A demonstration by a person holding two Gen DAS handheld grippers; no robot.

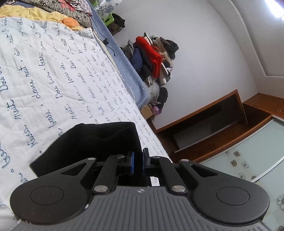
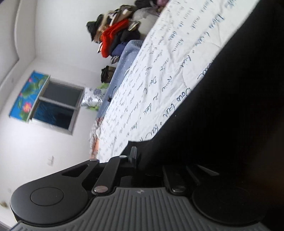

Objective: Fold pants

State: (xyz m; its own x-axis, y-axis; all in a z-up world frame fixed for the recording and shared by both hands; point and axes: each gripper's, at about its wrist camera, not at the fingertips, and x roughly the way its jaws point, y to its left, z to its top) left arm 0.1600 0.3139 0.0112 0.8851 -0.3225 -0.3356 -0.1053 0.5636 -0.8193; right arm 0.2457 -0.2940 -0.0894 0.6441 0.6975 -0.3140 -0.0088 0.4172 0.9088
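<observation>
The black pants (image 1: 99, 140) lie on a white quilt with blue handwriting (image 1: 53, 80) on the bed. In the left wrist view my left gripper (image 1: 138, 160) sits at the pants' near right corner, its blue pads a narrow gap apart with cloth edge between them. In the right wrist view the black pants (image 2: 230, 106) fill the right half and drape over my right gripper (image 2: 140, 156); one finger (image 2: 133, 152) shows at the cloth edge, the other is hidden under fabric.
A blue blanket (image 1: 131, 71) edges the bed. A heap of clothes with a red garment (image 1: 152, 53) stands by the wall. Patterned bedding (image 1: 53, 10) lies at the bed's far end. A wooden cabinet (image 1: 221, 124) and a window (image 2: 56, 106) are beyond.
</observation>
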